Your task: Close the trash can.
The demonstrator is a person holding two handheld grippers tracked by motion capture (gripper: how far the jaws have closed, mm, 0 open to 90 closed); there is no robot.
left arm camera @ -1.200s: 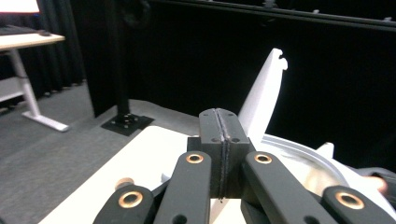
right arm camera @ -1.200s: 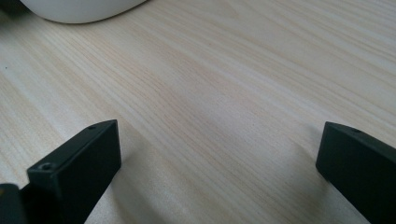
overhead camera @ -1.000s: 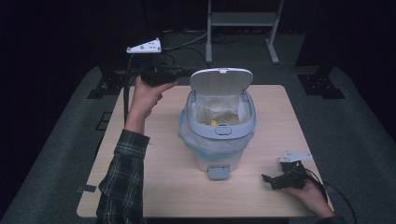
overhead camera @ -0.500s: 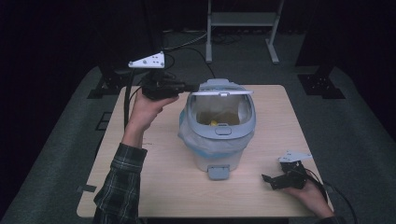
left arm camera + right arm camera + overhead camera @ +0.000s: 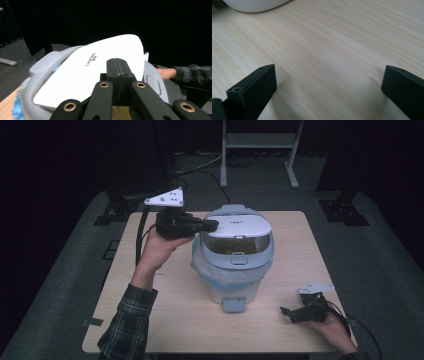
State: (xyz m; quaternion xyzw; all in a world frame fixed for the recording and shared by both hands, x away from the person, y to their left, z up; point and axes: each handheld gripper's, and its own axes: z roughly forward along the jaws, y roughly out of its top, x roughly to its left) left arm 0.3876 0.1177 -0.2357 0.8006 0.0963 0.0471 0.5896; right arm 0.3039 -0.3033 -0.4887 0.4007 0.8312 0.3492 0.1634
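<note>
- Your left gripper [image 5: 212,224] sits level at the bin's [image 5: 234,285] upper left edge, with your forearm reaching up from the near side of the table [image 5: 150,320] and your palm cupped under the gripper body.
- Its jaws are pressed fully together with nothing between them; the tips rest against the bin's white lid [image 5: 240,226] at its left side.
- The grey three-cornered plate [image 5: 165,198] on that gripper rides just left of the lid and above your hand.
- The lid stands tilted low over the bin's mouth, not flat: a gap shows under its front edge.
- The bin stands at the middle of the table, with a pale liner [image 5: 220,272] puffed out around its rim and a grey pedal [image 5: 233,304] at its near foot.
- Your right gripper [image 5: 292,312] lies low on the table to the right of the bin and nearer to you, well apart from it, with your hand [image 5: 332,330] behind it.
- Its jaws stand wide apart and hold nothing; only bare wood lies between them.
- The left gripper view adds what the high view lacks: the closed jaw tips [image 5: 117,65] lie on the lid's top face just past a small printed mark [image 5: 90,59], and your far sleeve [image 5: 192,75] shows beyond the bin.
- The high view adds a yellowish thing [image 5: 227,251] inside the bin, under the lid; what it is cannot be told.
- The right gripper view adds the wood grain up close and the bin's white base [image 5: 254,5] at its top edge.
</note>
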